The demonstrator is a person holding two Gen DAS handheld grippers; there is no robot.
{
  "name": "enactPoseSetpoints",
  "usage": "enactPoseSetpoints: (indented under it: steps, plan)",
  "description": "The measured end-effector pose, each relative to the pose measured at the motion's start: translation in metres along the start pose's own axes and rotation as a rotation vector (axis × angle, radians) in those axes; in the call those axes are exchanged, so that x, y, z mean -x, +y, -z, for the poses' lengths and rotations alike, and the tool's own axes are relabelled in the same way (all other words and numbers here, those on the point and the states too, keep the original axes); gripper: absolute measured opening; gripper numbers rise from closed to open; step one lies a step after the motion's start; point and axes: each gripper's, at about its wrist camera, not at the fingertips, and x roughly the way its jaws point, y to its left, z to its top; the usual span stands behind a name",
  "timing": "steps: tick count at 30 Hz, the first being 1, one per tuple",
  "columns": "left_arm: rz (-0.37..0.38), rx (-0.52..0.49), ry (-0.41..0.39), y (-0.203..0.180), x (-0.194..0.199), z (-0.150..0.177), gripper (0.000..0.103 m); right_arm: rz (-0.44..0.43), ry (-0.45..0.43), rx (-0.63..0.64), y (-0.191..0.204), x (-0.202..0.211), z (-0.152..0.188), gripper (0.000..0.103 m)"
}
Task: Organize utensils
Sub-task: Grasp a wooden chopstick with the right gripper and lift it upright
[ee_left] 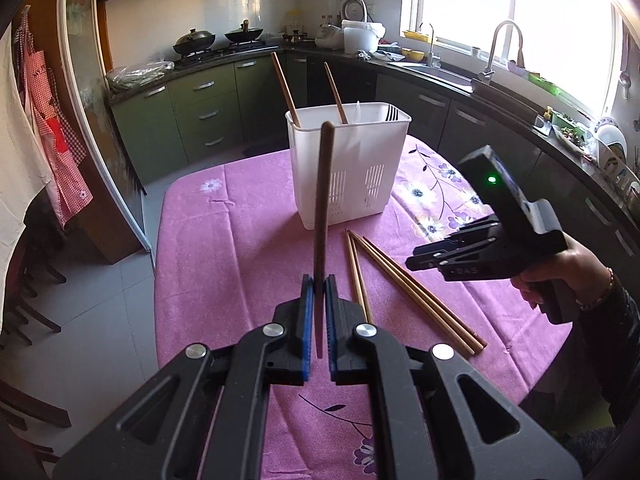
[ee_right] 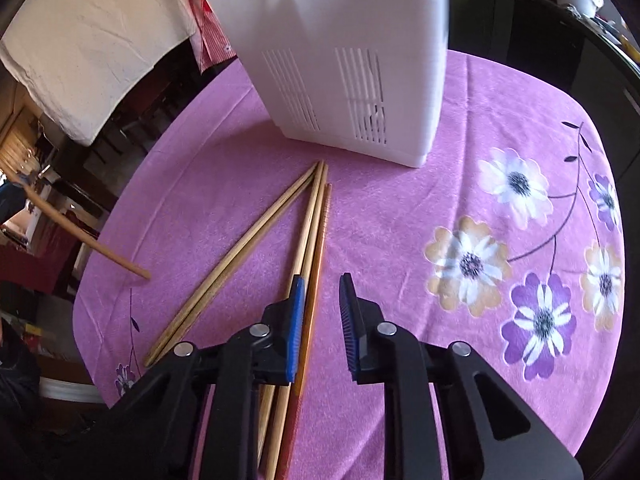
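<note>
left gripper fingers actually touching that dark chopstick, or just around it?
Touching. Left wrist view: both blue fingers press the dark chopstick, holding it upright above the tablecloth.

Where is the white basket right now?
The white basket stands on the pink tablecloth, straight ahead of the left tool, just beyond the loose chopsticks.

A pink flowered tablecloth point(ee_left: 240, 240) is spread over the table. Two woks point(ee_left: 218, 38) are set on the stove, and a red checked apron point(ee_left: 56, 140) is hung at the left.
</note>
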Motion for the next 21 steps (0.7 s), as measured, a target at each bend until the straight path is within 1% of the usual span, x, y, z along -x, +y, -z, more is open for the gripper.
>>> enactPoseSetpoints:
  steps: [4, 9, 11, 13, 15, 17, 19, 21]
  plan:
    - [0.009, -0.005, 0.009, -0.001, -0.003, 0.002, 0.006, 0.051, 0.034, 0.029, 0.005, -0.009, -0.007, 0.017]
    - [0.013, -0.006, 0.012, -0.001, -0.005, 0.002, 0.006, 0.091, 0.07, 0.06, 0.011, -0.02, -0.009, 0.017]
    - [0.015, -0.003, 0.012, 0.0, -0.006, 0.002, 0.006, 0.108, 0.076, 0.073, 0.015, -0.023, -0.012, 0.017]
    - [0.014, -0.005, 0.011, 0.0, -0.007, 0.001, 0.006, 0.149, 0.081, 0.093, 0.021, -0.028, -0.014, 0.017]
    - [0.015, -0.006, 0.011, 0.0, -0.007, 0.001, 0.006, 0.167, 0.096, 0.101, 0.025, -0.035, -0.019, 0.017]
    - [0.013, -0.007, 0.01, 0.001, -0.007, 0.001, 0.006, 0.183, 0.094, 0.111, 0.031, -0.039, -0.022, 0.017]
    - [0.014, -0.009, 0.011, 0.001, -0.007, 0.001, 0.006, 0.18, 0.096, 0.117, 0.035, -0.041, -0.023, 0.009]
    - [0.012, -0.009, 0.012, 0.0, -0.007, 0.0, 0.006, 0.193, 0.085, 0.126, 0.041, -0.042, -0.024, 0.007]
